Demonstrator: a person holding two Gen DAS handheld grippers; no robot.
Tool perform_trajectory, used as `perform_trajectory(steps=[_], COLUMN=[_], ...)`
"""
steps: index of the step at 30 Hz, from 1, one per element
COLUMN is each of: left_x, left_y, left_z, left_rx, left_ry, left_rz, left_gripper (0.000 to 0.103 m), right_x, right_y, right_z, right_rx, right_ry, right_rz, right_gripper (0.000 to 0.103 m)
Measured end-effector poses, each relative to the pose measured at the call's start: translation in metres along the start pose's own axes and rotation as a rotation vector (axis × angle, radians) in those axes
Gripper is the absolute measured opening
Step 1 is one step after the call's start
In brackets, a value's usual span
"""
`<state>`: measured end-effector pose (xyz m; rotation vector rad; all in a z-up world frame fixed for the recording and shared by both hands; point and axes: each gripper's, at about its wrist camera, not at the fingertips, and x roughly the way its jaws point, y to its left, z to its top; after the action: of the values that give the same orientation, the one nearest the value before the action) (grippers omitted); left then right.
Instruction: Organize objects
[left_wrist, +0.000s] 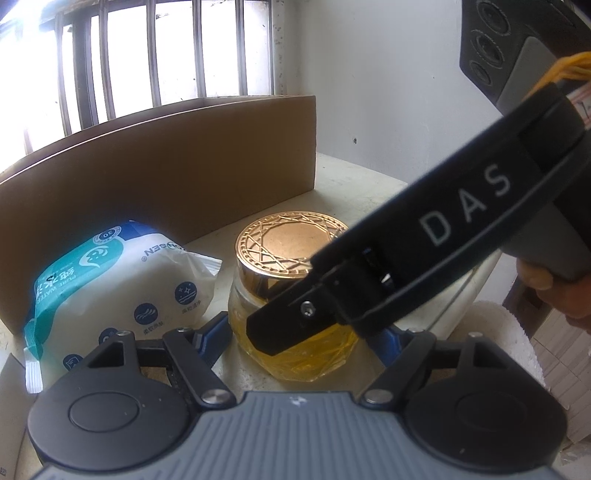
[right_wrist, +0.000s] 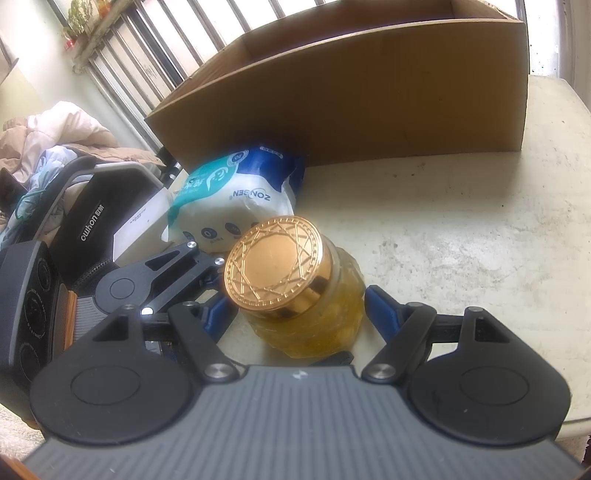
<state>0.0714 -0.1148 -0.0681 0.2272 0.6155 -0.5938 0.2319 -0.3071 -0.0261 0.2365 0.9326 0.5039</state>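
The right claw (right_wrist: 295, 314) stands part-open around a faceted clear glass jar of yellow liquid with an embossed gold metal lid (right_wrist: 306, 291). Its blue finger pads (right_wrist: 382, 308) flank the jar low on both sides; the right pad lies just beside the glass, the left one (right_wrist: 218, 314) sits close too, but whether either presses on it I cannot tell. The left claw (left_wrist: 306, 332) is likewise part-open with the same jar (left_wrist: 291, 258) between its blue fingers (left_wrist: 216, 328), and there too a firm grasp cannot be judged, since the right tool's black body crosses in front of the jar and hides the right side.

Both tools slant downward toward the jar from near sides. In the left wrist view, a hand (left_wrist: 554, 295) grips the handle of the right tool at the right edge.

The jar stands upright on the pale, speckled worktop (right_wrist: 461, 240), its lid closed and gleaming. Just beside it lies a soft white-and-teal plastic pack of wet wipes (right_wrist: 229, 199), touching or nearly touching the jar. Behind both sits an open brown cardboard box (right_wrist: 369, 99), its near wall close to the wipes pack.
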Motion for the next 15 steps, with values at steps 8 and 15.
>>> perform_trajectory(steps=[8,15], left_x=[0.0055,0.0070], left_y=[-0.0001,0.0013], left_z=[0.0005,0.0010], left_rx=[-0.003,-0.001], left_ry=[-0.006,-0.010], left_rz=[0.002,0.002], left_gripper=[0.077,0.077], right_x=[0.0007,-0.0010], right_y=[0.0025,0.0091], right_z=[0.0018,0.0020], right_rx=[-0.014,-0.057], right_ry=[0.000,-0.011], right_rz=[-0.010,-0.045], right_gripper=[0.076,0.076])
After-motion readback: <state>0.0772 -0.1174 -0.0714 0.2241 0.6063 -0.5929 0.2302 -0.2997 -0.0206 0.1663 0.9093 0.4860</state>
